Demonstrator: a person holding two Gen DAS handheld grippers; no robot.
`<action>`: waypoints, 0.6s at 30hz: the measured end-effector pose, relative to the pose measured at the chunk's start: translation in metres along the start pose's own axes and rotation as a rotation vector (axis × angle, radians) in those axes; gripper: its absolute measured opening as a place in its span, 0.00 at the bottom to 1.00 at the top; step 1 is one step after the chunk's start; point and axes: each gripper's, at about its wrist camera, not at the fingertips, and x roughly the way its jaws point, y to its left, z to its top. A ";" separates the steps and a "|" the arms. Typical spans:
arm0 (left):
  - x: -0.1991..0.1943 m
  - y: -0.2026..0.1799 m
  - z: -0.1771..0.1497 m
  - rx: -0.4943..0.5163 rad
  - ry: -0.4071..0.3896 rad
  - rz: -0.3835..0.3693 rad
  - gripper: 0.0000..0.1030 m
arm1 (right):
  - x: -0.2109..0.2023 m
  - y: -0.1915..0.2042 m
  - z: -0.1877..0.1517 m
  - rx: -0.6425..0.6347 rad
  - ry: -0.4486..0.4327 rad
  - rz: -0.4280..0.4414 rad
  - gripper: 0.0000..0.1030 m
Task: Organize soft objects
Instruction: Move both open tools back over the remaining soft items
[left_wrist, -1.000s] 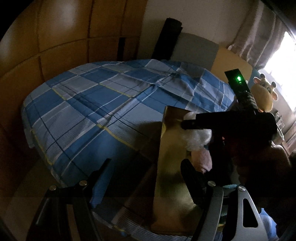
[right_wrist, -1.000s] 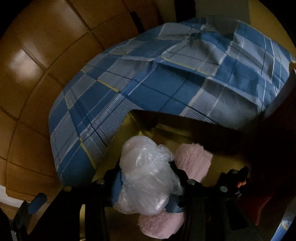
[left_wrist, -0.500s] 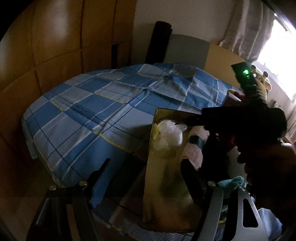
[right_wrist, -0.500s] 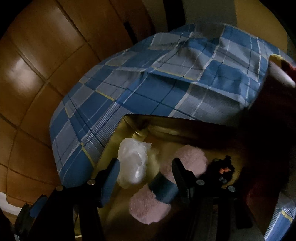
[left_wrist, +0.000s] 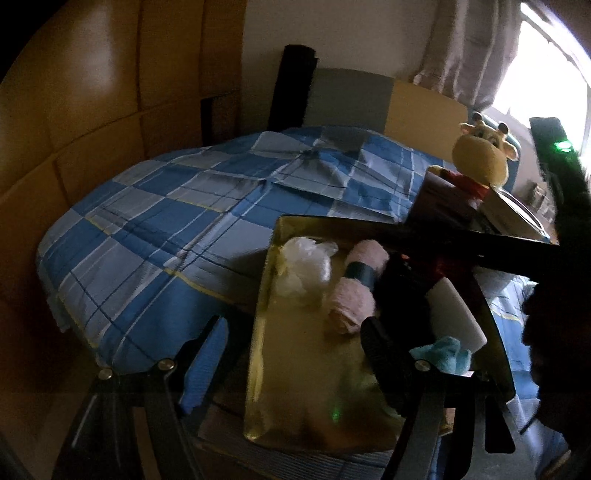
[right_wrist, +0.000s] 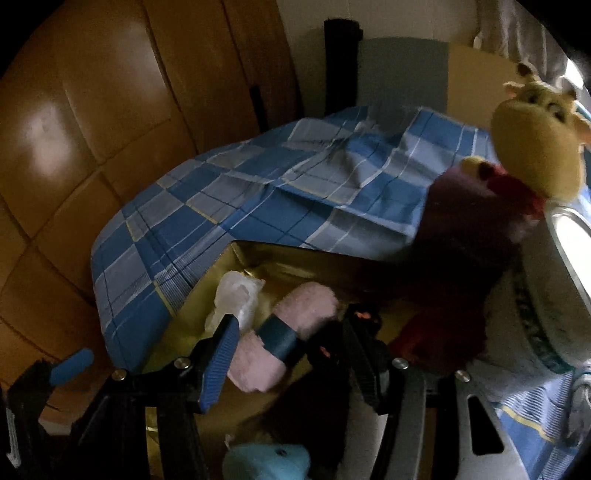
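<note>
Blue-and-white plaid bedspread (left_wrist: 177, 236), gold tray (left_wrist: 295, 369), pink rolled towel (right_wrist: 288, 332), yellow plush giraffe (right_wrist: 535, 147).

No text, label, brand or number can be read in either view. A dark patterned band runs around the white container (right_wrist: 535, 332), but it is too blurred to make out.

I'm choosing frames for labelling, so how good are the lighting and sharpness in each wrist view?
Left wrist view: dim overall, the window blown out, the gold tray in shade yet fairly sharp. Right wrist view: darker and motion-blurred, worst on the giraffe plush; the pink towel roll and plastic bag stay readable. Both bend straight edges and vignette at the corners.
</note>
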 end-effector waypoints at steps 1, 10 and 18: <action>-0.001 -0.003 0.000 0.008 -0.002 -0.003 0.73 | -0.007 -0.003 -0.004 -0.006 -0.012 -0.003 0.57; -0.009 -0.032 -0.001 0.084 -0.015 -0.032 0.73 | -0.066 -0.047 -0.036 0.016 -0.092 -0.066 0.58; -0.017 -0.069 0.002 0.172 -0.032 -0.078 0.73 | -0.120 -0.129 -0.067 0.159 -0.144 -0.215 0.58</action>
